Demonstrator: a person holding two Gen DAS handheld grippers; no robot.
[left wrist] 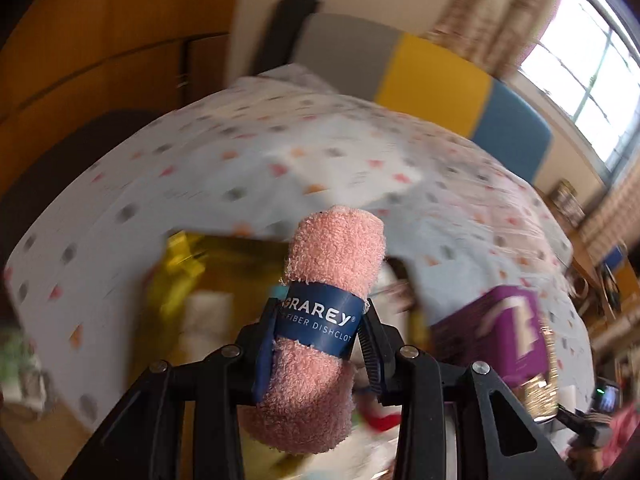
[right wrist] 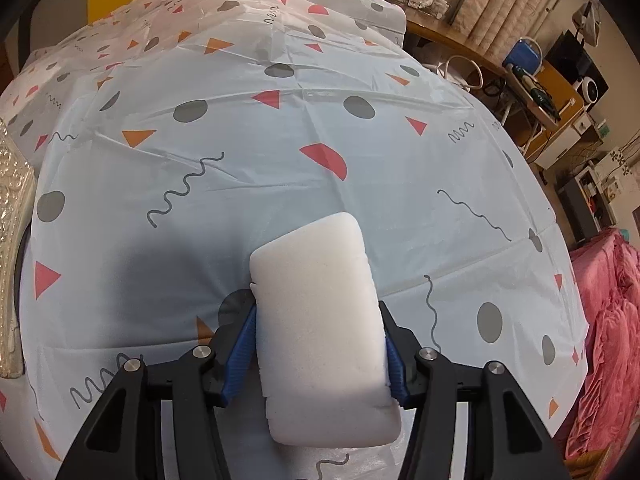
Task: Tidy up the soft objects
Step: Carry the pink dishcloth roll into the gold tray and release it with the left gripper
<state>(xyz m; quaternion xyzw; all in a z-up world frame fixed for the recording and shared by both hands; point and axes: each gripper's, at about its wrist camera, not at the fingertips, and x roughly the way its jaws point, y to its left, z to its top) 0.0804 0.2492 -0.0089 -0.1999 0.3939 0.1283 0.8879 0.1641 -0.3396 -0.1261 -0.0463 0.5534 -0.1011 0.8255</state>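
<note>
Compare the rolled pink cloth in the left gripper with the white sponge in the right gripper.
The pink cloth is a fuzzy terry roll; the white sponge is a smooth, flat-faced block. The cloth wears a blue printed paper band; the sponge is bare. Both are soft and clamped between gripper pads.

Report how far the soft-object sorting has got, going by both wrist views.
Done: nothing visibly sorted; the blurred left view shows bins I cannot read. In hand: the left hand-held gripper clamps a rolled pink dishcloth by its blue band; the right hand-held gripper clamps a white sponge above the patterned tablecloth. Left: placing both.
</note>
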